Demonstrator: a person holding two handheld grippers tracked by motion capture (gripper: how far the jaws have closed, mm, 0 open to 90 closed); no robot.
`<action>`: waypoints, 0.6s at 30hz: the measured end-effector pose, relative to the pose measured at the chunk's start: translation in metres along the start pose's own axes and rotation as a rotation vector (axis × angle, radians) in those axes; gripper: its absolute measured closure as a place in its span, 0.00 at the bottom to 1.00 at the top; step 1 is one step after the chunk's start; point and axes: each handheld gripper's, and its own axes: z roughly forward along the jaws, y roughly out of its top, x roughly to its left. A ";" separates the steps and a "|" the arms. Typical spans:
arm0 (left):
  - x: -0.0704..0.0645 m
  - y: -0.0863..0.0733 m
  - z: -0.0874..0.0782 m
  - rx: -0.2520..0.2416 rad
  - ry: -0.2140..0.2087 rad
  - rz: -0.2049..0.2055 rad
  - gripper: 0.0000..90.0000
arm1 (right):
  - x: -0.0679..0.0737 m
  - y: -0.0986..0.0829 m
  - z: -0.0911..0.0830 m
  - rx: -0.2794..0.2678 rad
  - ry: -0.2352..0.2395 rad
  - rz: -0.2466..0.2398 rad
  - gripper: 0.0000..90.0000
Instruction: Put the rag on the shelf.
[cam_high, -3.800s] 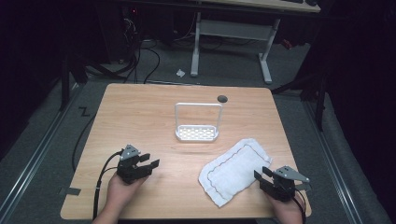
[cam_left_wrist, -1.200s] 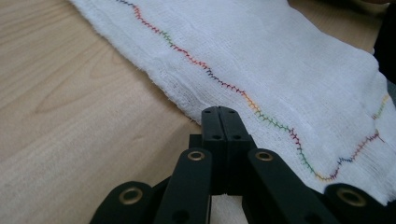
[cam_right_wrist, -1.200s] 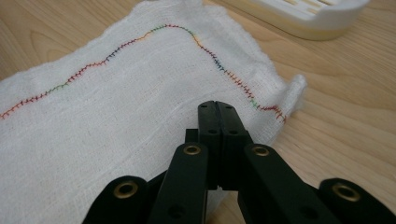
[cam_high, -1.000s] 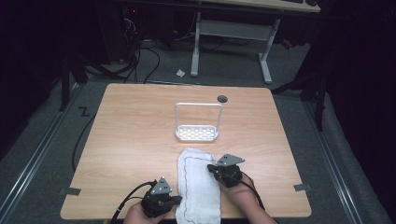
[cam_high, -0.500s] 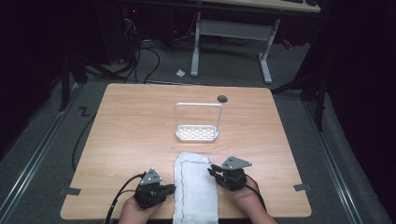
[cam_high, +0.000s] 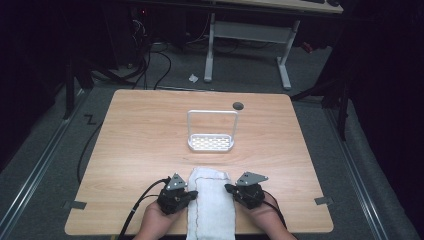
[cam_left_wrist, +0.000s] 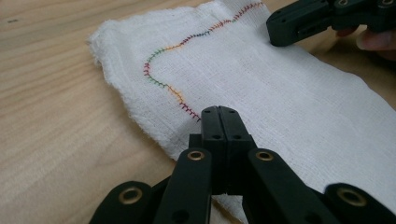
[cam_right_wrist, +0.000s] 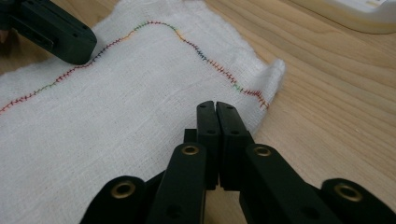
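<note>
White cloth (cam_high: 212, 202) lengthwise between hands, left gripper (cam_high: 189, 195) and right gripper (cam_high: 229, 189) clenched at its edges

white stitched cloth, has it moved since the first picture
Yes. The white stitched cloth has shifted left and toward the near table edge; it now lies straight below the white wire rack, not to its right.

white cloth (cam_high: 212, 202) | rainbow-stitched hem | flat, lengthwise strip | table's near edge, overhanging it slightly

A wooden table (cam_high: 140, 145) carries a white cloth (cam_high: 212, 207) at its near edge and a white rack (cam_high: 211, 141) mid-table.
</note>
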 end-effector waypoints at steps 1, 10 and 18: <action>0.002 0.001 -0.001 -0.021 0.022 -0.011 0.93 | 0.000 0.000 -0.002 -0.014 -0.002 0.004 0.96; 0.038 0.025 0.019 -0.137 0.190 -0.109 0.70 | -0.010 -0.001 -0.004 -0.064 -0.035 0.058 0.86; 0.027 0.032 0.036 -0.086 0.261 -0.134 0.70 | -0.012 0.002 -0.005 -0.104 -0.094 0.140 0.77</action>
